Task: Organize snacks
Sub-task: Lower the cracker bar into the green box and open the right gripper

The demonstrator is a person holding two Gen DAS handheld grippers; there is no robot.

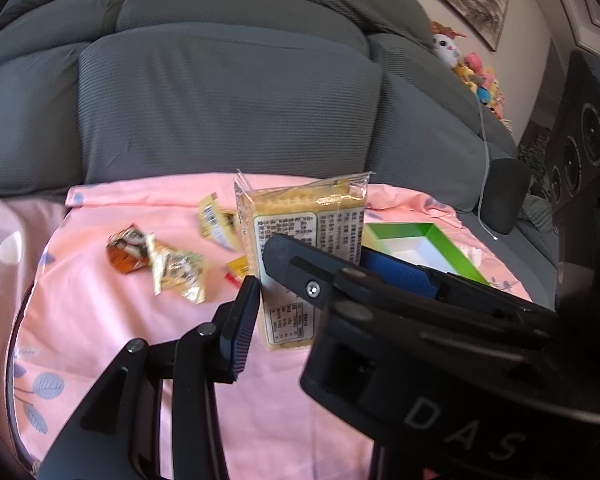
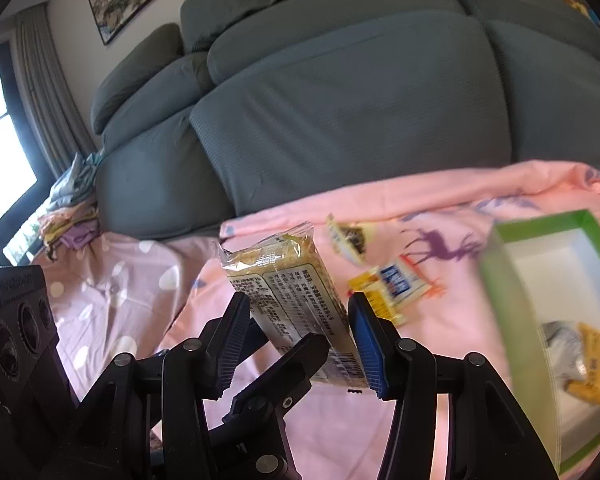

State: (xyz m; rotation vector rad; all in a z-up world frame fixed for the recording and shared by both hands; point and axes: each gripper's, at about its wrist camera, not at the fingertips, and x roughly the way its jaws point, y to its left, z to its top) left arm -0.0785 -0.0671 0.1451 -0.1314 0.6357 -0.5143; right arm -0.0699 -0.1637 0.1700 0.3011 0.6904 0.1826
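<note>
Living room, snack sorting under way: in front of the grey sofa, over a tabletop draped in pink cloth, two hand-held grippers meet on one cracker packet.

The risk lies in that meeting. With both tools crowded onto the same slippery film, a pull from either side could twist the packet loose, drop it onto the cloth or crack the biscuits inside. Squeezing harder would probably crush them too.

The green box sits at about 3 o'clock of the packet in the right wrist view, open and already holding a couple of wrapped snacks. A hurried swing towards it could clip the near wall and shove the box.

The packet is aloft and tilted, its sealed end up towards 11 o'clock. The right gripper has its jaws closed in on the packet's lower part, a blue pad against each long edge. The left gripper shows one jaw just beside the packet's edge, at its 9 o'clock. The other jaw is hidden behind the right tool, so I cannot tell whether it is gripping.

Smaller loose wrappers lie at 10 o'clock of the packet in the left wrist view, and a yellow sachet lies between packet and box.
</note>
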